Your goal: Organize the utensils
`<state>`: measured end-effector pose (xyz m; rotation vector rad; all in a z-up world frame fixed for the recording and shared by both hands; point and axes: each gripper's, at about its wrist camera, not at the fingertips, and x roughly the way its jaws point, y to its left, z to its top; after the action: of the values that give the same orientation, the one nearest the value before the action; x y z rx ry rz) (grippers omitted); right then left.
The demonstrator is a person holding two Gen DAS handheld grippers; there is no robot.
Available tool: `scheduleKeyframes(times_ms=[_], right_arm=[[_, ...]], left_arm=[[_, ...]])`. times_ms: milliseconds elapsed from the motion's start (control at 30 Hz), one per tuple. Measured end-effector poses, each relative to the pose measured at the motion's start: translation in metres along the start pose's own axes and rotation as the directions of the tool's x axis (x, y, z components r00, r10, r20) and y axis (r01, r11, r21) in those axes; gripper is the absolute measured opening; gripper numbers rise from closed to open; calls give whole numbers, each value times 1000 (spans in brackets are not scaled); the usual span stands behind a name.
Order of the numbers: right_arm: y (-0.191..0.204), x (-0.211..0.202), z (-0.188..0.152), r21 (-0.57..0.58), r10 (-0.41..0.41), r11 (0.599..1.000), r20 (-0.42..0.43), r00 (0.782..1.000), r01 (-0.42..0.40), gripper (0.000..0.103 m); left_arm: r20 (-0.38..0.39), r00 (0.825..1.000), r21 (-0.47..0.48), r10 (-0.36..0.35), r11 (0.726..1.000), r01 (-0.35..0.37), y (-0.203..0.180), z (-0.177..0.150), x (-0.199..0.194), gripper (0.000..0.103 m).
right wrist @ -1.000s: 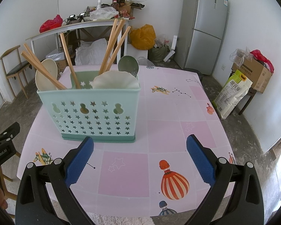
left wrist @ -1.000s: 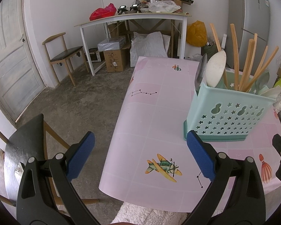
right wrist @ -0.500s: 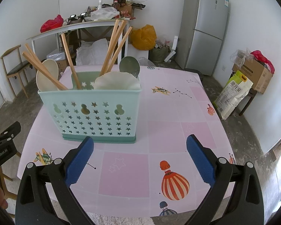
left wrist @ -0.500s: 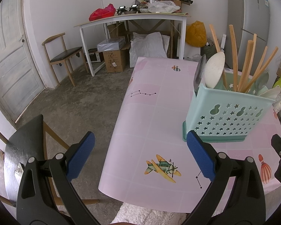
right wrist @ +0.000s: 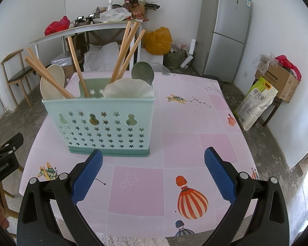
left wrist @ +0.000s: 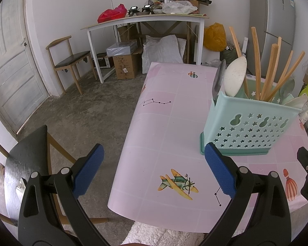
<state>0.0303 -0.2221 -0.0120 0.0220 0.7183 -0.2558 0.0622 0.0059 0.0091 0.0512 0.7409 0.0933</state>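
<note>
Both claws, left and right, gape empty; "GenRobot.AI" marks the left.

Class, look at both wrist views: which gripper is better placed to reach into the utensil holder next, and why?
Probably the right gripper: it is open and the utensil holder stands almost straight ahead of it. The left gripper, also open, points past the table edge, with the holder off to its right.
</note>
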Motion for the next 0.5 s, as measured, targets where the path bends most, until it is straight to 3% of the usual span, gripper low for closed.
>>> scheduleKeyframes(times_ms=[500], right_arm=[[-1,0,0,3,2,1000,0,1000,-2,96]], left_arm=[[-19,1000,-6,-7,1000,7,-6,-3,2,95]])
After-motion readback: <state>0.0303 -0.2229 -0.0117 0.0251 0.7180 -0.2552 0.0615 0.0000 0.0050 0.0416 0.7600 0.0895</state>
